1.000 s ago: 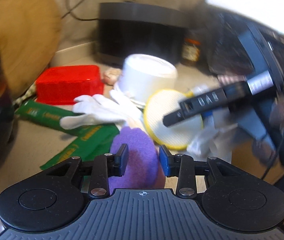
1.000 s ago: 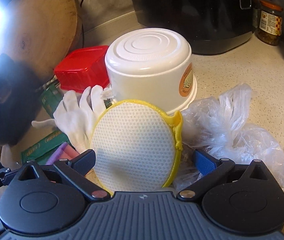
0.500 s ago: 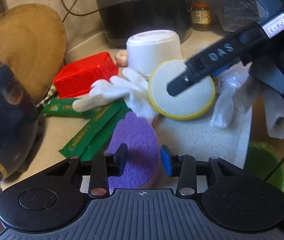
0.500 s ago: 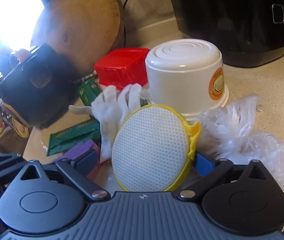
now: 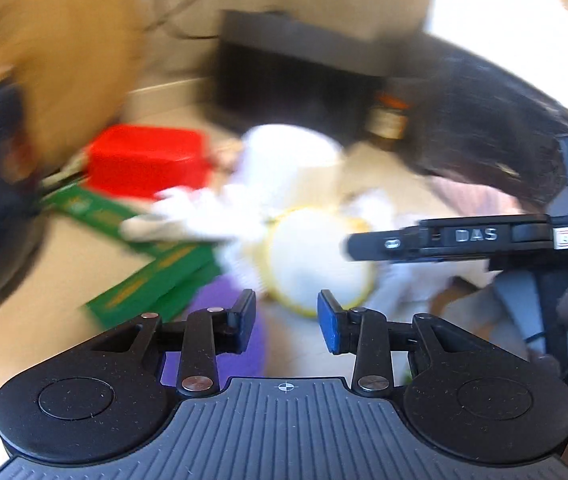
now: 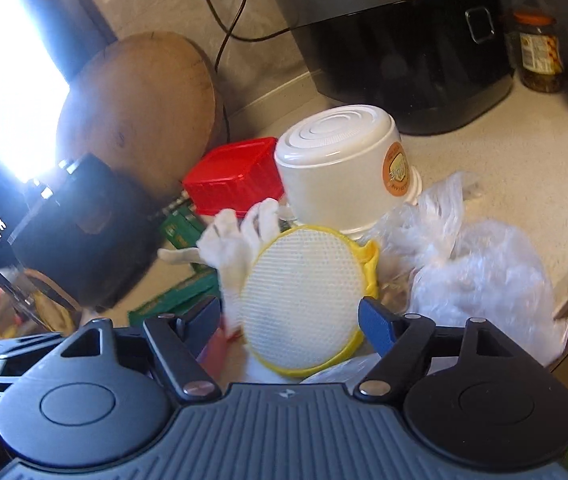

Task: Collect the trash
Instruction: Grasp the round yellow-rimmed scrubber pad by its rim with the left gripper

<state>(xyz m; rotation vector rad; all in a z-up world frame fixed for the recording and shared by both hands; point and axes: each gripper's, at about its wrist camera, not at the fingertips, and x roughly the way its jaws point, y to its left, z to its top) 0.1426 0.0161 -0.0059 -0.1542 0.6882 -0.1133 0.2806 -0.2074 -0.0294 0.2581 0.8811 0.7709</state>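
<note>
Your right hand-held gripper (image 6: 289, 322) is spread wide with nothing clamped, and the round yellow-rimmed scrub pad (image 6: 304, 300) stands right between its fingers, tilted on edge with its white mesh face turned toward you and its yellow tab up at the right. A white glove (image 6: 240, 240) lies just behind the pad on the left, fingers pointing up and away, and the upturned white cup (image 6: 340, 168) sits beyond it with the crumpled plastic bag (image 6: 480, 268) to the right on the desk (image 6: 524, 152). Your left hand-held gripper (image 5: 286, 316) is also open and empty; that view is blurred, but the pad (image 5: 316, 264) shows just ahead of its tips, and the purple sponge (image 5: 208, 304) lies under the left finger. Green packets (image 5: 156, 276) stretch diagonally to the left, near the red box (image 5: 148, 160).
</note>
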